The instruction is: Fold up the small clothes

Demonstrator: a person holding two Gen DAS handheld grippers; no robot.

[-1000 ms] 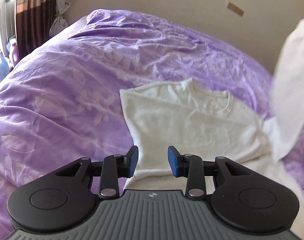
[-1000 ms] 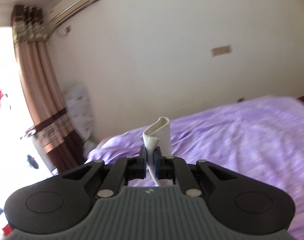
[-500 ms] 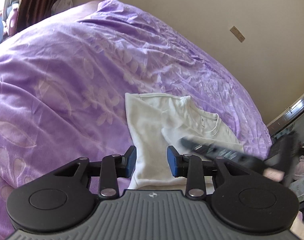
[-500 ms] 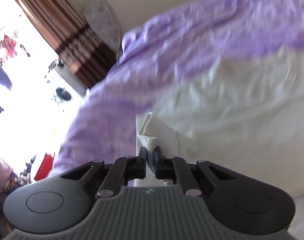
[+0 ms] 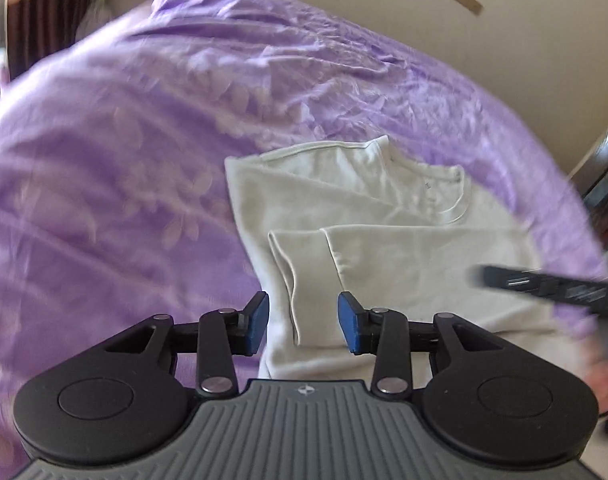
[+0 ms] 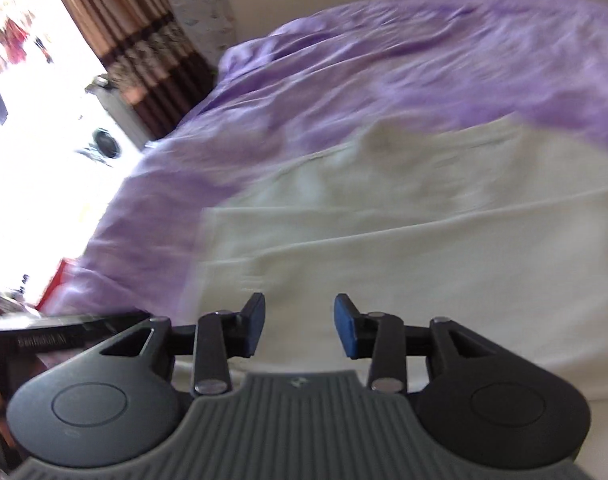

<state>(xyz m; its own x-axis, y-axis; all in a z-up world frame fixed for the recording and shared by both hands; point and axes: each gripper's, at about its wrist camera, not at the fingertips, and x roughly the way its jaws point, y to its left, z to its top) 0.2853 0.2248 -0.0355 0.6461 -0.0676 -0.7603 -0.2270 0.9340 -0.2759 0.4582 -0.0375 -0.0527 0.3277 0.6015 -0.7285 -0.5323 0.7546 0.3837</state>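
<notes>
A purple bedspread [image 5: 144, 152] with a pale leaf print covers the bed and carries everything; beyond it stand a plain wall and, toward the bed's far left corner, brown patterned curtains [image 6: 144, 52] beside a bright window. On the near part of the bedspread, toward the right edge in the left wrist view, lies the white T-shirt [image 5: 344, 200], collar toward the far side. One side with its sleeve [image 5: 300, 268] is laid across the body, so that the sleeve end lies near the shirt's left edge. The left gripper [image 5: 303, 322] hovers over this sleeve with its blue pads apart and nothing between them. The right gripper [image 6: 299, 326] has just been opening; its jaws stand apart above the white fabric with nothing pinched. Its black body also shows, blurred, at the right edge of the left wrist view, and part of a hand beside it.

Step in hand, as judged: one side fold has been laid and let go. The next move probably calls for taking the opposite side or the hem, both grippers closing on a cloth edge; the near hem is hidden behind the gripper bodies. Lifting should be low and even, or the loose sleeve may slide off the fold.
</notes>
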